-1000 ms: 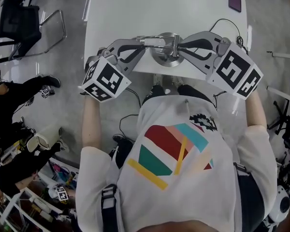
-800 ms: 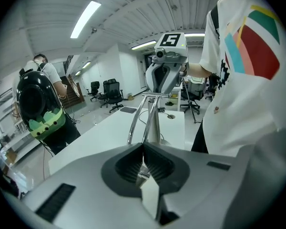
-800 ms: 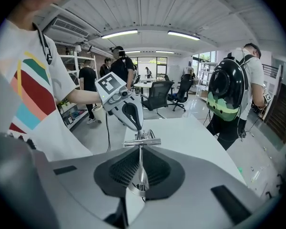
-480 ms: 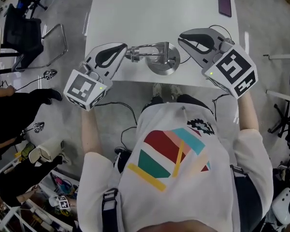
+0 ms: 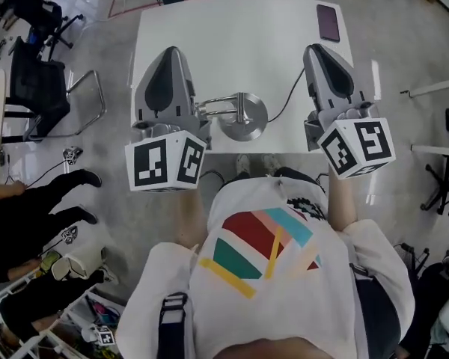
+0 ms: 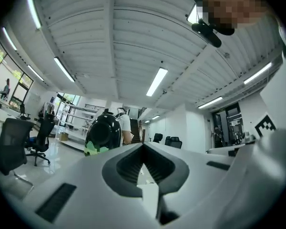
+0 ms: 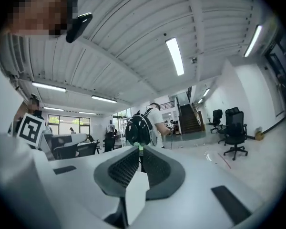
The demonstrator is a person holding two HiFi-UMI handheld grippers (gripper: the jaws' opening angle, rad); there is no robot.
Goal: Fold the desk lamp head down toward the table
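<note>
Over the near edge of the white rectangular table (image 5: 239, 36), seen from the head view: person's torso in a white shirt with coloured stripes (image 5: 273, 275), standing at the table's near side.

Black office chair with a chrome frame (image 5: 39, 88) on the grey floor, off the table's left side, well apart from it.

Left gripper (image 5: 170, 51), grey shell with a dark inset, over the table's near-left part and pointing toward its far edge. Jaws pressed together, nothing between them. Its own view looks level across the room, with ceiling lights and a distant figure with a black backpack. Marker cube (image 5: 165, 163) hangs past the table's near edge.

Right gripper (image 5: 313, 48) over the table's near-right part, parallel to the left one. Jaws likewise clenched on nothing.

Silver metal desk lamp with a round base (image 5: 243, 118) stands at the table's near edge, about midway along it, between the two grippers. Its arm reaches from the base toward the table's left side. Neither gripper holds it. Height of the head above the tabletop cannot be told from above.

Thin dark cable (image 5: 284, 103) runs across the tabletop from the base toward the right.

Small dark purple flat slab (image 5: 328, 22) lies at the table's far-right corner.
</note>
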